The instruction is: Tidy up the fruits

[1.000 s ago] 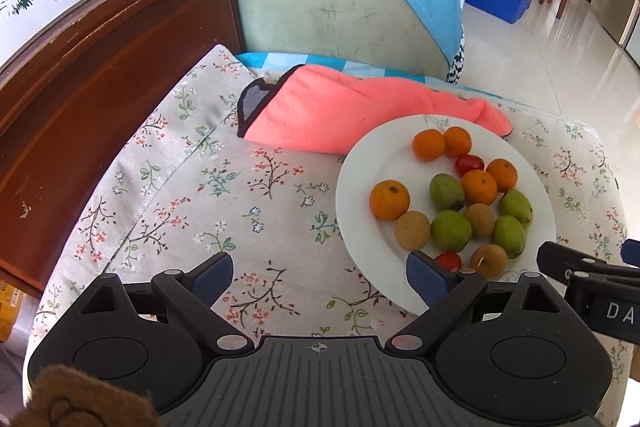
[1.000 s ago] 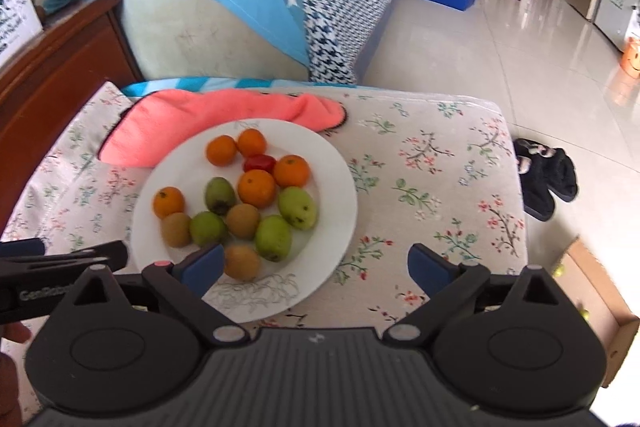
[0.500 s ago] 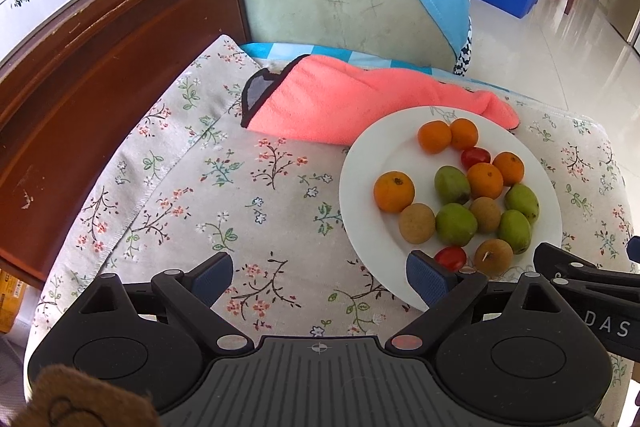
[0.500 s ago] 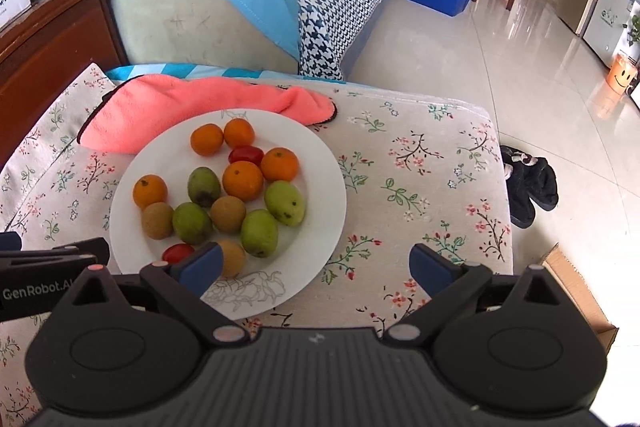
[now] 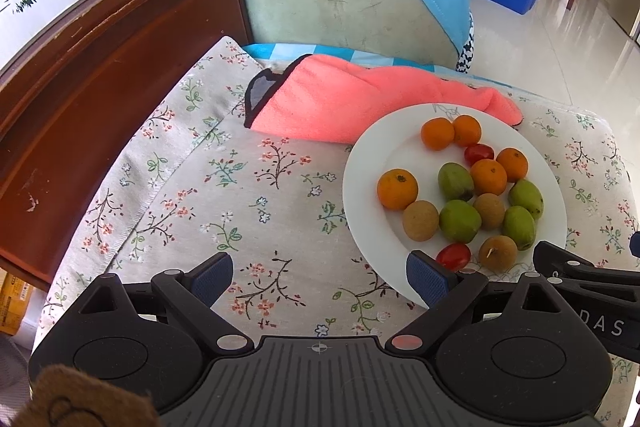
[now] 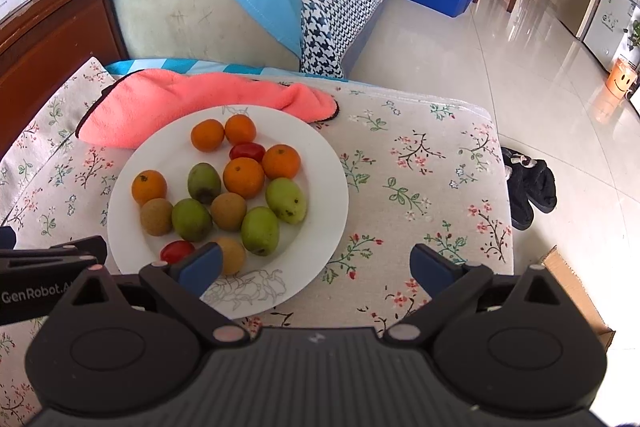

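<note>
Both grippers hover above the floral tablecloth [image 5: 224, 195], jaws spread wide, grasping nothing. The left gripper [image 5: 320, 277] sits at the near left edge of the white plate [image 6: 332, 187]; the right gripper [image 6: 316, 267] sits at its near right edge. On the plate, nearest first: a cherry tomato [image 6: 177, 251] and a brown longan [image 6: 232, 254]; then green fruits [image 6: 260, 230] and further longans; then small oranges [image 6: 243, 177] and a second tomato. The pink towel [image 6: 180, 103] lies touching the plate's far rim.
</note>
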`<state>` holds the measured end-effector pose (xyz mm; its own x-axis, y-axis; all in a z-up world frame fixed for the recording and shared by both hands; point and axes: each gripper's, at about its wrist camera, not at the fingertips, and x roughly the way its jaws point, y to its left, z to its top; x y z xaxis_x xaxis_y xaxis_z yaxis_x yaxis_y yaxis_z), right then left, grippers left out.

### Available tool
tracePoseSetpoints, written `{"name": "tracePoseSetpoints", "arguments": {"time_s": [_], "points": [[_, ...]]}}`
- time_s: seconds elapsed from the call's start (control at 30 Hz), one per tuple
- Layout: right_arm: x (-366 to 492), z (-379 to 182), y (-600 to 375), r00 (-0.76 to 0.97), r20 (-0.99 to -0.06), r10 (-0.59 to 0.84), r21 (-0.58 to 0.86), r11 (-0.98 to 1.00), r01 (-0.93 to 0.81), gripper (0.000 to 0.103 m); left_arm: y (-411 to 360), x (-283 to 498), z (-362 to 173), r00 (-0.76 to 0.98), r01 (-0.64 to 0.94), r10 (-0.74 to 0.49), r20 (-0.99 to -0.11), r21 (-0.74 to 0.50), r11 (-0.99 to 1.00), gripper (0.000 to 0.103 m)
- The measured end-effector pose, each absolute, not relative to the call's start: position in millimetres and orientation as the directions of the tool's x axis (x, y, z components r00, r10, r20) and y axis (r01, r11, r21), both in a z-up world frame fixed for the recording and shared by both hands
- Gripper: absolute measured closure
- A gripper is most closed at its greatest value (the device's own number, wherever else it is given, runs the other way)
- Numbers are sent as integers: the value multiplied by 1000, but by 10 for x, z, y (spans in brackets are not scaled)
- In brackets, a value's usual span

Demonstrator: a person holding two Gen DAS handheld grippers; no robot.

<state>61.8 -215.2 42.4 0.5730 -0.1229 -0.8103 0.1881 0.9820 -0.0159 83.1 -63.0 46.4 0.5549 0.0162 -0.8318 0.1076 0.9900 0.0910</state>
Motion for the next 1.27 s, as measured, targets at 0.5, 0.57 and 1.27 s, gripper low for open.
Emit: {"name": "tracePoseSetpoints", "arguments": {"time_s": [0.5, 0.57, 1.27], "points": [[603, 416, -2092, 577, -807, -127, -37, 986, 165, 4, -623, 798, 465, 558, 106, 47, -828, 127, 986, 8], [593, 417, -2082, 578, -806, -127, -39, 986, 162, 4, -617, 783, 468, 560, 107, 50, -827, 132, 985, 8], [396, 474, -1876, 595, -797, -108, -81, 994, 71, 4, -486, 539, 517, 577, 127, 76, -813, 181, 975, 9]]}}
